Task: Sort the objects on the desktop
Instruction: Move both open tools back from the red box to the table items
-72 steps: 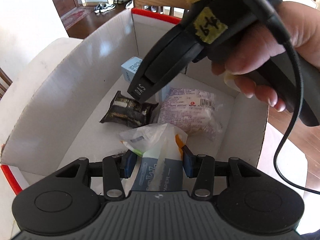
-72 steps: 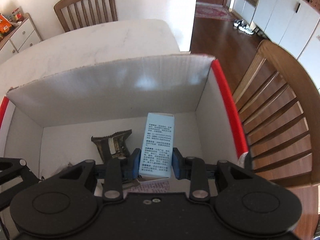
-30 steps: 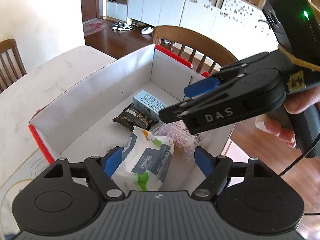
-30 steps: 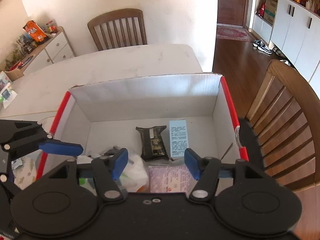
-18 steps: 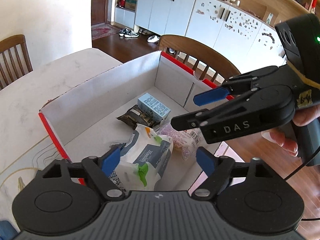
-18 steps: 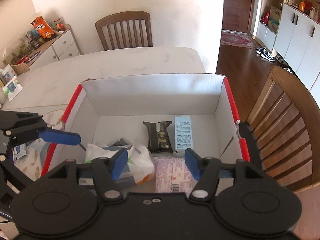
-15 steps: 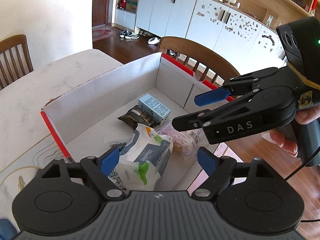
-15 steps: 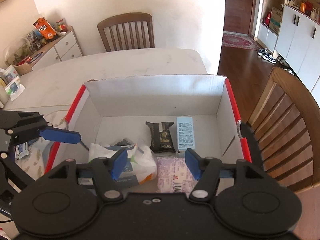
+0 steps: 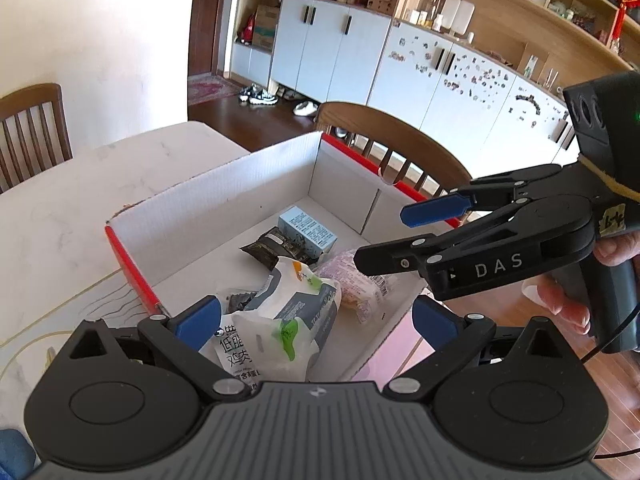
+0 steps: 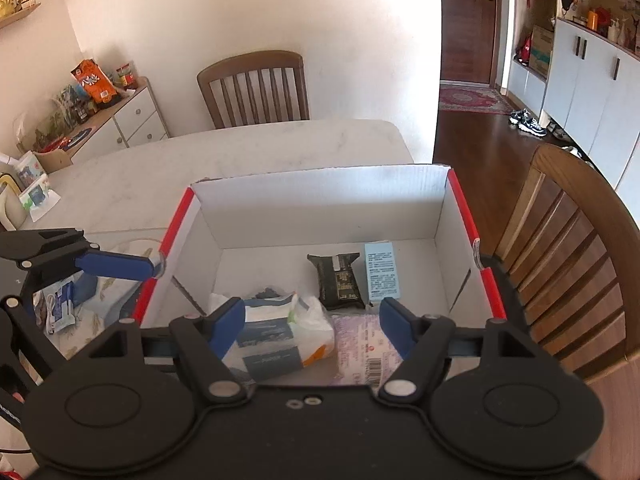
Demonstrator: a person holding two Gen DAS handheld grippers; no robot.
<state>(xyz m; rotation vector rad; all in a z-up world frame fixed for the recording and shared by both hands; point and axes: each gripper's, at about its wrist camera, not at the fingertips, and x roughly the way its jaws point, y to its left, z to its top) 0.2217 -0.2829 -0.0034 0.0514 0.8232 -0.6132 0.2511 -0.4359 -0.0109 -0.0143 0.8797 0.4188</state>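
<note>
Jaws on both the left gripper (image 9: 316, 318) and the right gripper (image 10: 312, 328) now stand wide and empty, having let go of the wipes pack (image 9: 280, 328) and the blue carton (image 10: 382, 274) and risen above the box (image 10: 320, 200). Both things now lie on the box floor, the carton beside a dark packet (image 10: 338, 280) and the pack next to a pink pouch (image 10: 368, 350). With this pair sorted, I judge the loose items (image 10: 60, 304) on the counter (image 10: 240, 152) left of the box come next.
</note>
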